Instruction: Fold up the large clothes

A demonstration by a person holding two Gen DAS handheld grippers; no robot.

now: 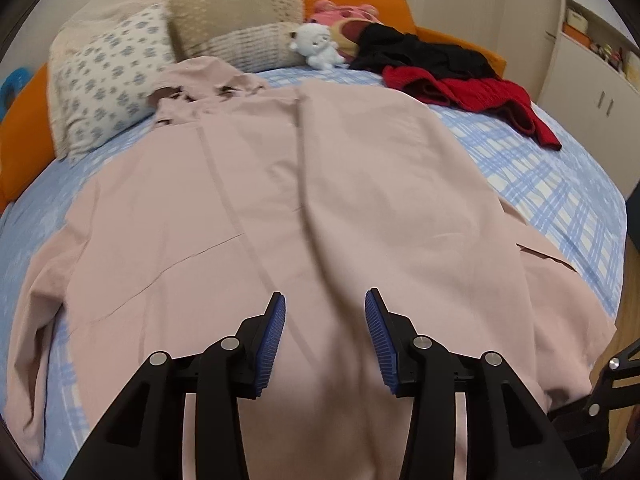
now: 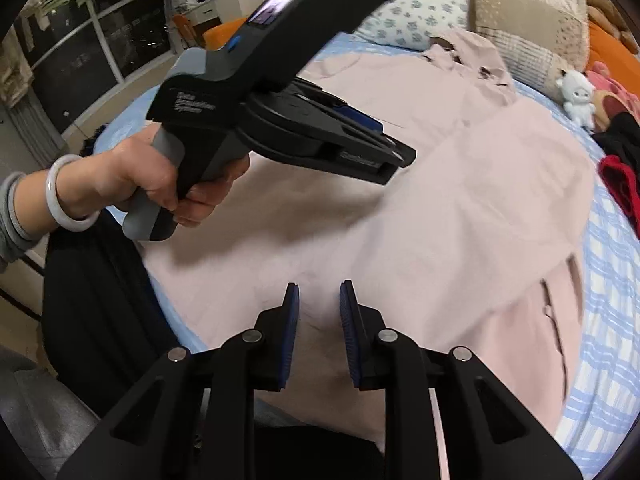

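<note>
The pink garment (image 1: 320, 184) is made of smooth matt cloth, spread over a checked cotton-like bedsheet (image 1: 552, 184). The left tongs (image 1: 325, 304) are formed of matt black plastic, with ribbed blue pads (image 1: 276, 340) and shiny metal pins (image 1: 230, 343).

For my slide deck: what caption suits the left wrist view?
Left gripper, fingers open and empty, above a pink garment spread across the blue plaid bed.

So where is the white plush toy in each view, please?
Left wrist view: white plush toy at top centre, between the beige pillow and the black clothes.
Right wrist view: toy at the right edge, upper part.
Shared landmark: the pink garment, spread on the bed.
</note>
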